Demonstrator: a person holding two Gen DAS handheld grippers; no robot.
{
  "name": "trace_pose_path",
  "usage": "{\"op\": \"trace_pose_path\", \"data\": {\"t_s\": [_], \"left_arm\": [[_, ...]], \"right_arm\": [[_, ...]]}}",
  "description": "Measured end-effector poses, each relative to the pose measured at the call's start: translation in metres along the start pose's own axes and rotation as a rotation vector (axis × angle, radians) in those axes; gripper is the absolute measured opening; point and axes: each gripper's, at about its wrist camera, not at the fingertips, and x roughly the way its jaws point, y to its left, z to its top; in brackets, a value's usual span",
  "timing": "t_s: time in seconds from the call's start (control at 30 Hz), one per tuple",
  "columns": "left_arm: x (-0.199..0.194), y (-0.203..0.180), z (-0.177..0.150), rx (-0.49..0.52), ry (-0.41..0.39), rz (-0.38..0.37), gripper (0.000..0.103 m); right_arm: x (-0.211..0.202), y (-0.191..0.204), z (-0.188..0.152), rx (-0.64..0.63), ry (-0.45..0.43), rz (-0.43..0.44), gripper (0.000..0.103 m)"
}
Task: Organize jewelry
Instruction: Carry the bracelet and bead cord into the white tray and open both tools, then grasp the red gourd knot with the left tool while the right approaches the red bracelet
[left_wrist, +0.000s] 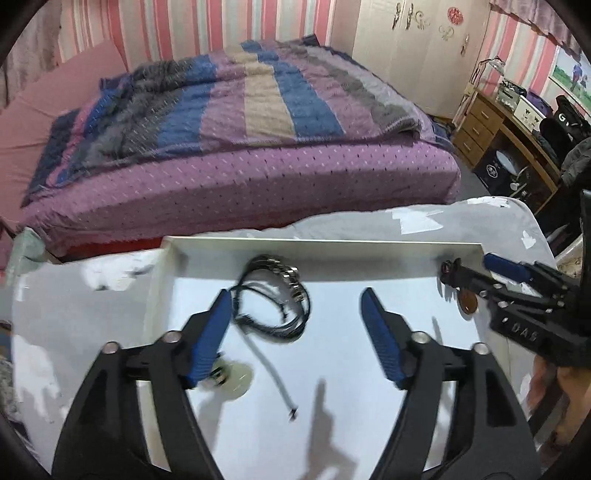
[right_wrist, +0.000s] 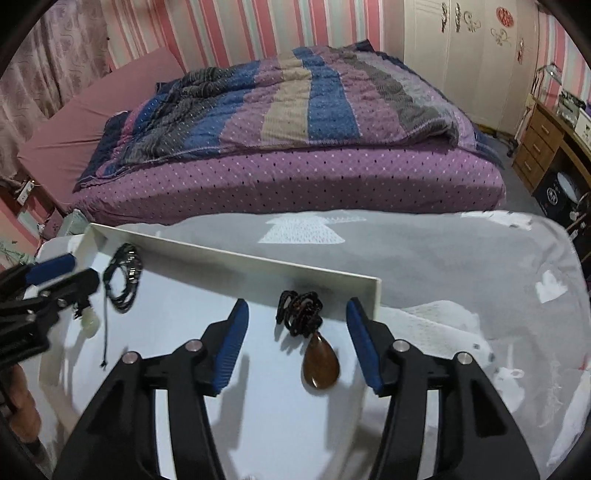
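A white tray (left_wrist: 325, 244) lies on a grey cloth. In it are a coiled black cord necklace (left_wrist: 275, 314) with a pale jade pendant (left_wrist: 236, 378) and a metal watch (left_wrist: 291, 278). My left gripper (left_wrist: 295, 314) is open just above the cord; its left finger (left_wrist: 210, 332) is beside the coil. In the right wrist view a brown teardrop pendant (right_wrist: 320, 363) on a dark beaded cord (right_wrist: 300, 312) lies between the fingers of my open right gripper (right_wrist: 297, 325). The right gripper also shows in the left wrist view (left_wrist: 476, 273), and the left in the right wrist view (right_wrist: 70, 273).
The tray's raised far rim (right_wrist: 236, 258) runs behind the jewelry. The grey cloth (right_wrist: 424, 266) with white shapes covers the table. A bed with a striped quilt (left_wrist: 240, 110) stands beyond. A wooden desk (left_wrist: 509, 125) is at the far right.
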Motion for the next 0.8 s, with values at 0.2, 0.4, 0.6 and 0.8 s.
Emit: {"op": "trace_pose_path", "data": {"t_s": [0.2,0.4,0.6,0.8], "left_arm": [[-0.076,0.039,-0.034,-0.004,-0.089,0.121,0.100],[-0.121,0.067,-0.080,-0.022,-0.101,0.166,0.100],[-0.147,0.069,-0.146,-0.027,-0.125,0.193,0.100],[-0.159,0.064,-0.205,-0.033,-0.109,0.196,0.100]], "right_arm": [[-0.063,-0.014,-0.024,-0.055,-0.070,-0.041,0.088],[-0.110,-0.037,-0.067,-0.062,-0.093,-0.091,0.090],[-0.137,-0.059,-0.112,0.009,-0.084,-0.123,0.091],[-0.150,-0.076,-0.152,0.075,-0.056,-0.252,0.091]]}}
